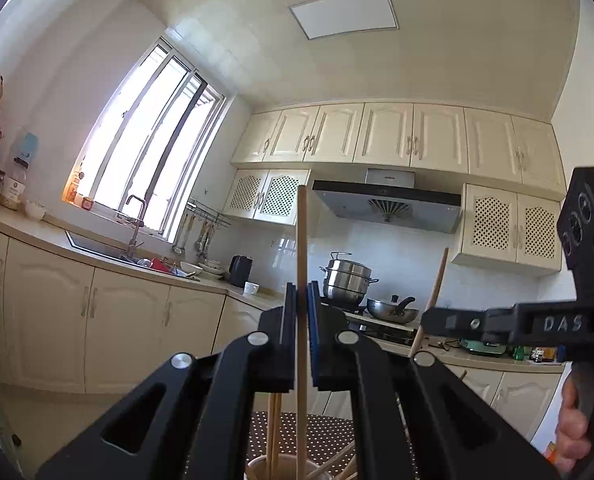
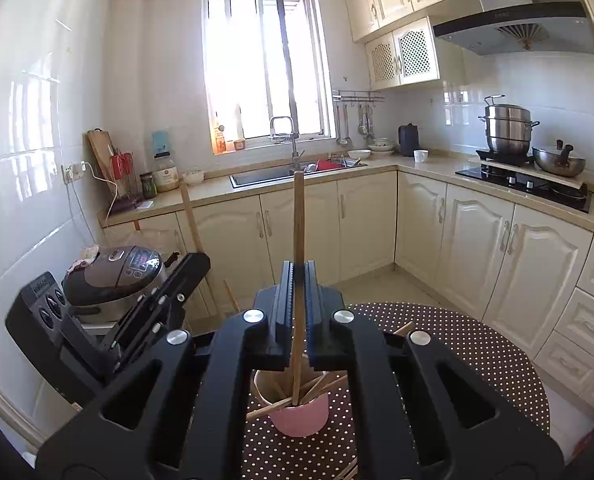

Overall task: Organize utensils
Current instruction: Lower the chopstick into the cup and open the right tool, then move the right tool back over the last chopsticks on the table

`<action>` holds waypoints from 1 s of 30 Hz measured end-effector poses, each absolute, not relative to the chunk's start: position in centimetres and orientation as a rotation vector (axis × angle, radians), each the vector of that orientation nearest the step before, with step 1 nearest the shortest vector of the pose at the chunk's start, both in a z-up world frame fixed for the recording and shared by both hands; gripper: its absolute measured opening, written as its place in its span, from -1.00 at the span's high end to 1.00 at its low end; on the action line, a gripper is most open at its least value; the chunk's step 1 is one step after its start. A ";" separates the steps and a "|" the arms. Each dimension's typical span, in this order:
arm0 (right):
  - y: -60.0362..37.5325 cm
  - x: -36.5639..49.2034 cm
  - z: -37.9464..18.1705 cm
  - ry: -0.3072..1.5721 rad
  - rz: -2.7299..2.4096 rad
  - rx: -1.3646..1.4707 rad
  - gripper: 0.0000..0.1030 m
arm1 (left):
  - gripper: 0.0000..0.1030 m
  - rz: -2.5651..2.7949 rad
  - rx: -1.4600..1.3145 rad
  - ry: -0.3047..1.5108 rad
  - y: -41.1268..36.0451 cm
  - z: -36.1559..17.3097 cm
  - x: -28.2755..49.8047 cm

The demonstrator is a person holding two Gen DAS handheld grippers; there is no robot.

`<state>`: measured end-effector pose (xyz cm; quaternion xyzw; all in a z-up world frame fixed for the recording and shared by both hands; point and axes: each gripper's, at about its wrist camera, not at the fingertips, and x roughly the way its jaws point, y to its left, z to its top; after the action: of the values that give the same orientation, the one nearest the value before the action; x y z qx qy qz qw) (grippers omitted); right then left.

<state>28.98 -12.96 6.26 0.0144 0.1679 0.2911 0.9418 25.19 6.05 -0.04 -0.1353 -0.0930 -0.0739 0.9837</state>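
My left gripper (image 1: 301, 294) is shut on a wooden chopstick (image 1: 301, 240) that stands upright, its lower end in a cup (image 1: 281, 466) holding several chopsticks. My right gripper (image 2: 299, 276) is shut on another wooden chopstick (image 2: 298, 216), its lower end inside the pink cup (image 2: 301, 414) on the polka-dot table (image 2: 477, 352). Several chopsticks lean in that cup. The right gripper also shows at the right of the left wrist view (image 1: 427, 322), holding its chopstick (image 1: 437, 280). The left gripper shows at the left of the right wrist view (image 2: 201, 260), with its chopstick (image 2: 191, 216).
A rice cooker (image 2: 117, 276) stands at the left by the wall. Kitchen counters with a sink (image 2: 281, 172), a kettle (image 2: 409, 140) and a stove with pots (image 2: 509, 128) run along the far side. Loose chopsticks lie on the table near the cup (image 2: 403, 328).
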 end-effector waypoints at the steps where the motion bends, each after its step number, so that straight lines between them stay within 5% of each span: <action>1: -12.9 29.0 6.1 0.347 0.595 0.027 0.89 | 0.89 -0.135 -0.250 -0.201 5.8 0.2 25.1; 19: -12.6 30.2 2.8 0.455 0.611 0.051 0.88 | 0.88 -0.177 -0.198 -0.055 4.4 -2.5 27.2; 21: -12.8 30.2 2.7 0.454 0.606 0.065 0.88 | 0.72 -0.187 -0.192 -0.024 4.3 -2.6 27.2; 22: -12.9 30.2 2.7 0.458 0.603 0.069 0.87 | 0.34 -0.182 -0.191 -0.007 4.3 -2.7 27.2; 23: -12.9 30.1 2.6 0.460 0.601 0.072 0.87 | 0.18 -0.181 -0.192 0.006 4.3 -2.7 27.1; 27: -13.2 29.9 2.6 0.458 0.586 0.076 0.80 | 0.15 -0.175 -0.168 0.046 4.3 -2.8 26.4; 30: -13.5 29.5 2.5 0.455 0.569 0.092 0.38 | 0.06 -0.175 -0.145 0.081 4.3 -2.8 25.7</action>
<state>29.54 -13.50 2.54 0.0450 0.2226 0.2780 0.9334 25.69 4.29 -2.77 -0.0726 0.0403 -0.0875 0.9927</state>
